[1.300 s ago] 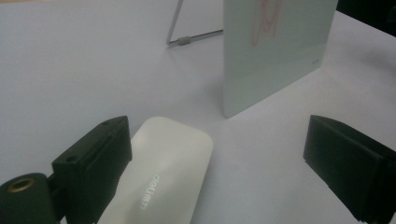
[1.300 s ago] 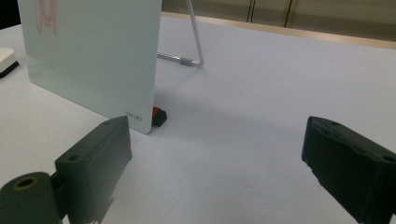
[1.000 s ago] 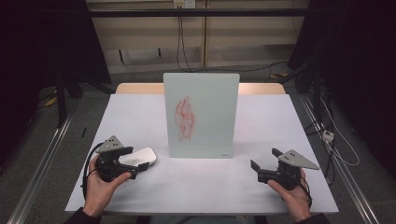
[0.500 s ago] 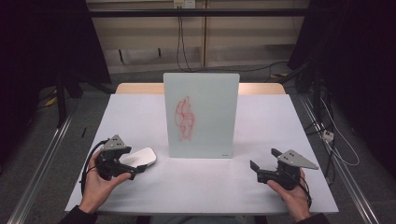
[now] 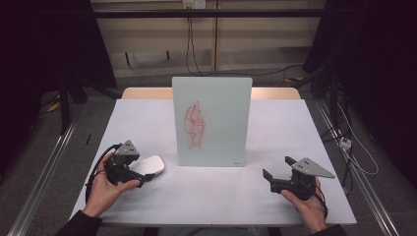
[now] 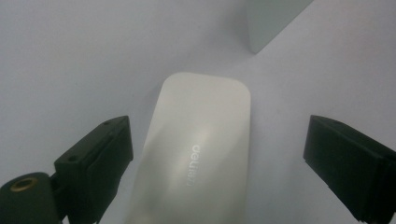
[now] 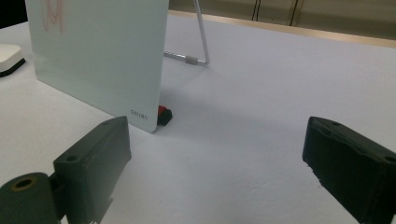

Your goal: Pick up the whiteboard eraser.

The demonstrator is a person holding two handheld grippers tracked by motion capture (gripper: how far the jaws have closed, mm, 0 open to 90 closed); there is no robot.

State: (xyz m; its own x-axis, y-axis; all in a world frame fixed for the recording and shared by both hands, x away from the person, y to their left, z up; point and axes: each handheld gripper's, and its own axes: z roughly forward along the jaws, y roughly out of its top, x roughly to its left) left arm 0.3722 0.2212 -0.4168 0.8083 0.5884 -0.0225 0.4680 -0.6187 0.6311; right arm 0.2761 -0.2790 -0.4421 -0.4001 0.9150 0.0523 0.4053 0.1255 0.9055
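Observation:
A glass whiteboard (image 5: 212, 120) stands upright mid-table with a red scribble (image 5: 193, 125) on its face. To its left a white eraser (image 5: 149, 165) lies flat on the white table (image 5: 206, 196). My left gripper (image 5: 139, 173) reaches over it. In the left gripper view the eraser (image 6: 196, 158) lies between the jaws of my left gripper (image 6: 219, 154). The jaws have just been closing, but gaps remain on both sides and the pads do not press on it. My right gripper (image 5: 277, 167) stands open at the front right, nothing between its jaws, seen too as my right gripper (image 7: 217, 154).
Behind the whiteboard (image 7: 98, 56) a thin metal stand leg (image 7: 201, 32) props it up. A small red and black object (image 7: 163, 114) sits at the board's bottom corner. A wooden strip (image 5: 275, 92) edges the table's far side. Cables lie on the floor beyond.
My left gripper has edged a little to the right, over the eraser. The eraser, the board and my right gripper have kept still.

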